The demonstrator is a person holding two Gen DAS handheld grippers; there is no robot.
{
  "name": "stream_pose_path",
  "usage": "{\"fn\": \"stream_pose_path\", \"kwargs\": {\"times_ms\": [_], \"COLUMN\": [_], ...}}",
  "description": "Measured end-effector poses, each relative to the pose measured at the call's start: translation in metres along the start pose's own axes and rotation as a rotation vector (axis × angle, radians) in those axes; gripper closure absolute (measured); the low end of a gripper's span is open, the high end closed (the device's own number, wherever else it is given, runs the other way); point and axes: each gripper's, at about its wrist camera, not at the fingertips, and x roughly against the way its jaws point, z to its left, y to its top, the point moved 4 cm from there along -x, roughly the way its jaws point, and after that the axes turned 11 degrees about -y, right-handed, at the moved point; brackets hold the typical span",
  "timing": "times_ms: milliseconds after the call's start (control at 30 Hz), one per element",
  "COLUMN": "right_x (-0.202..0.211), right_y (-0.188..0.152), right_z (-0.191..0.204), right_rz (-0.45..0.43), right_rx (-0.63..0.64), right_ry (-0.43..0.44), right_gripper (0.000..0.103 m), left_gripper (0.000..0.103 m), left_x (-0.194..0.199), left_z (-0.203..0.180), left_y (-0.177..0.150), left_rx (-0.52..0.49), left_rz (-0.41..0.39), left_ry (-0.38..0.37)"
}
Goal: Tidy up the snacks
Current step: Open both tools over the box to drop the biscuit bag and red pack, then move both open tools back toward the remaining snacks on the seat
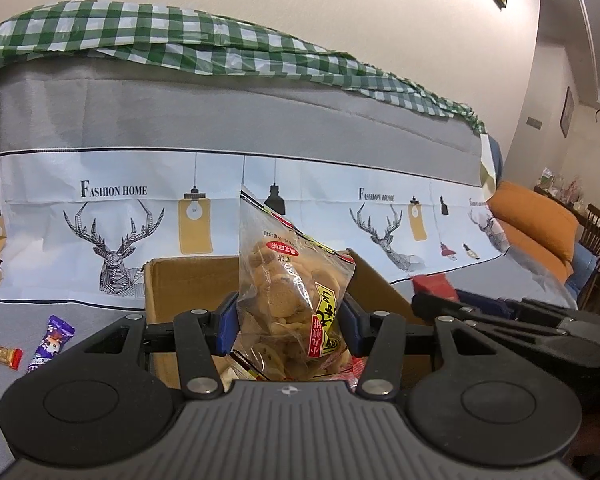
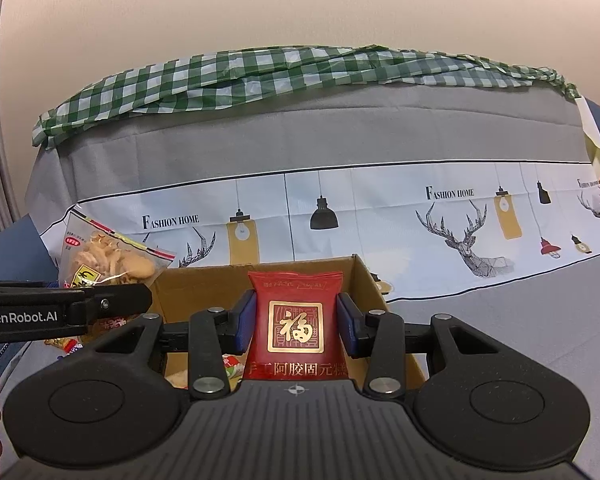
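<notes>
My left hand-held gripper (image 1: pixel 290 322) is clamped on a clear bag of cookies (image 1: pixel 288 292), pads pressing its lower half from both sides. My right hand-held gripper (image 2: pixel 296 322) grips a red packet (image 2: pixel 298 330) with a gold character on its face the same way. Both hang over the open cardboard box (image 2: pixel 204 280), which sits on a grey cloth printed with deer (image 1: pixel 112 248), and some snacks already lie inside the box.

To do this step well, I judge I should lower each packet down past the box walls before letting go, one side at a time, so the two do not knock together.

The cookie bag stands on end, long axis upright, its sealed edge leaning up and to the left. The red packet is upright too, face toward my camera.

Off to the left, a purple candy (image 1: pixel 50 342) and an orange-wrapped bar (image 1: pixel 0 354) still lie on the cloth.
</notes>
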Motion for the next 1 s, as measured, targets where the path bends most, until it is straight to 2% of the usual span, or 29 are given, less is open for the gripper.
{"fn": "stream_pose_path", "kwargs": {"times_ms": [67, 100, 133, 167, 233, 333, 500, 700, 867, 1000], "right_x": [-0.001, -0.002, -0.004, -0.006, -0.008, -0.008, -0.008, -0.008, -0.007, -0.004], "right_y": [-0.001, -0.002, -0.003, -0.004, -0.004, -0.005, -0.007, -0.009, -0.010, -0.011], "right_z": [0.000, 0.000, 0.000, 0.000, -0.001, -0.003, -0.004, 0.002, 0.010, 0.020], "right_rz": [0.008, 0.015, 0.027, 0.040, 0.044, 0.042, 0.037, 0.033, 0.024, 0.014], "right_rx": [0.003, 0.003, 0.002, 0.002, 0.005, -0.009, -0.002, 0.001, 0.002, -0.007], "right_ry": [0.001, 0.004, 0.006, 0.004, -0.020, -0.032, -0.045, -0.067, -0.072, -0.051], "right_gripper": [0.059, 0.058, 0.055, 0.051, 0.033, 0.029, 0.029, 0.029, 0.031, 0.050], "left_gripper": [0.046, 0.041, 0.029, 0.025, 0.023, 0.023, 0.023, 0.023, 0.022, 0.022], "left_x": [-0.001, -0.002, -0.003, -0.003, -0.001, 0.001, 0.004, 0.011, 0.022, 0.035], "left_z": [-0.002, -0.003, -0.004, -0.006, -0.009, -0.010, -0.009, -0.001, 0.011, 0.027], "left_y": [0.000, 0.000, -0.001, -0.001, 0.000, 0.001, 0.000, 0.000, 0.001, 0.005], "left_rx": [0.004, 0.008, 0.009, 0.002, -0.023, -0.021, -0.038, -0.028, -0.018, 0.003], "left_rz": [0.000, 0.008, 0.015, 0.009, -0.011, -0.027, -0.070, -0.082, -0.090, -0.100], "left_ry": [-0.023, -0.041, -0.052, -0.046, -0.036, -0.034, -0.022, -0.026, 0.006, 0.052]}}
